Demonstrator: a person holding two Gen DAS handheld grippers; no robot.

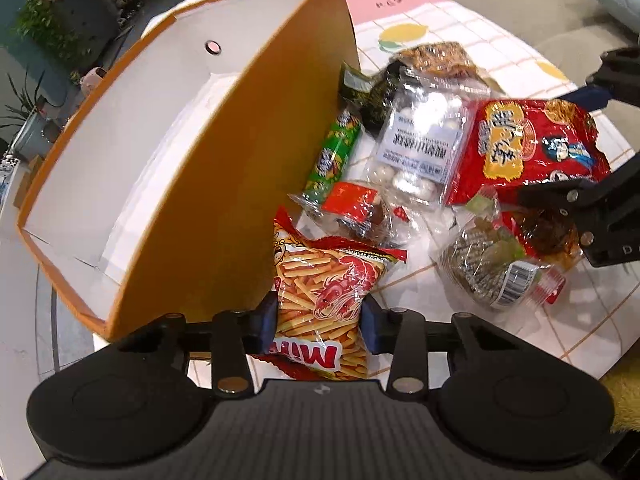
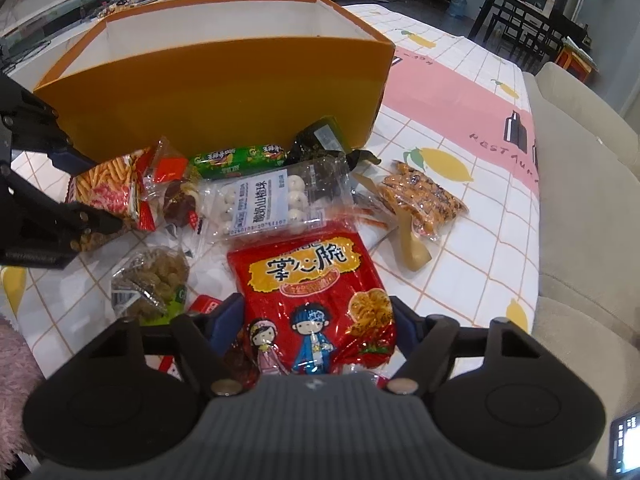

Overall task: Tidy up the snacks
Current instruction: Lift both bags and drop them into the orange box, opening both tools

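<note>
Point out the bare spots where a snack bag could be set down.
Free: the whole inside of the orange box, and the tablecloth between the box's right end and the sofa. Crowded: the strip along the box's front wall, from the shrimp-stick bag to the orange-brown snack packet.

— Any print you can read by the orange box (image 2: 224, 84)?
— "掌心脆" on the red noodle-snack bag (image 2: 312, 292) before it; "酸奶山楂球" on the clear hawthorn-ball pack (image 2: 272, 200) between; "RESTAU…" on the tablecloth (image 2: 472, 120) right of it.

A beige sofa (image 2: 580, 208) fills the right of the frame; potted plants (image 1: 52, 24) stand upper left.
</note>
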